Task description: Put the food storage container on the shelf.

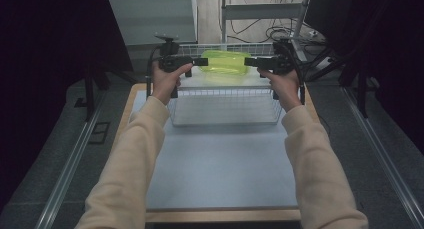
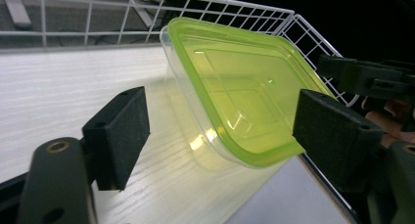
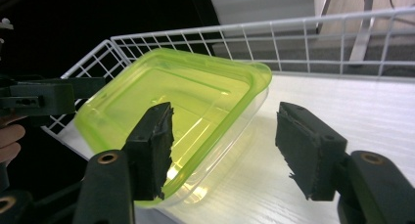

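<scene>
Table [image 1: 220, 174]: one, pale top, wood edge.
Basket [image 1: 225, 111]: one white wire basket at the far end.
Container [image 1: 226, 65]: one clear box with green lid, tilted inside the basket.
Left gripper [image 1: 202, 62]: jaws released, container's edge between them, not pinched.
Right gripper [image 1: 248, 62]: jaws released likewise.
Progress: container delivered; withdrawing both grippers likely remains.

A lab recording bay; dark curtains [image 1: 45, 64] around the table [image 1: 220, 189], floor rails [image 1: 70, 169], loose cables [image 1: 260, 31] behind.

wire basket [image 1: 225, 111] walls hem container [image 1: 226, 65] — near table [image 1: 220, 174] free
</scene>
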{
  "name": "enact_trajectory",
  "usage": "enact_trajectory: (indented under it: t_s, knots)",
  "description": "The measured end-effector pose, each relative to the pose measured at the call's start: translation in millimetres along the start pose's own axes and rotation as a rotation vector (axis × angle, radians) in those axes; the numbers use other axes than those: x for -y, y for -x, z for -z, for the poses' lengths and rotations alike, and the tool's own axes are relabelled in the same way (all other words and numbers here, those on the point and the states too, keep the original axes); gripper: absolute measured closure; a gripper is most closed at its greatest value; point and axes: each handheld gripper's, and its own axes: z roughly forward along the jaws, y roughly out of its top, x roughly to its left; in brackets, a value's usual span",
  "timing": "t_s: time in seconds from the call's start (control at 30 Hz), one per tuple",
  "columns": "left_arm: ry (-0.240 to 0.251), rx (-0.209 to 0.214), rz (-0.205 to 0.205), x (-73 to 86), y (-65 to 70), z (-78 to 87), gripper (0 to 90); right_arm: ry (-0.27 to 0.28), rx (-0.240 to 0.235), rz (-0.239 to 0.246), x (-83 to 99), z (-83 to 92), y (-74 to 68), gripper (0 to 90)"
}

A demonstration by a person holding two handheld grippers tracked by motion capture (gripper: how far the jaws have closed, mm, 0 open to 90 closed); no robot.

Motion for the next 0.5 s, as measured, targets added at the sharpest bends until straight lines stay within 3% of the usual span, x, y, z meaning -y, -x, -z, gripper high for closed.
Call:
enact_trajectory:
  t_s: [0.2, 0.5]
  knots:
    - [0.037, 0.007, -0.054, 15.8, 14.2, 28.7, 19.6, 0.025, -0.055, 0.041, 13.7, 24.5, -7.6, 35.6]
    - [0.064, 0.067, -0.095, 72.6, 27.2, 66.6, 19.3, 0.005, -0.12, 0.141, 63.4, 52.6, -18.3, 33.3]
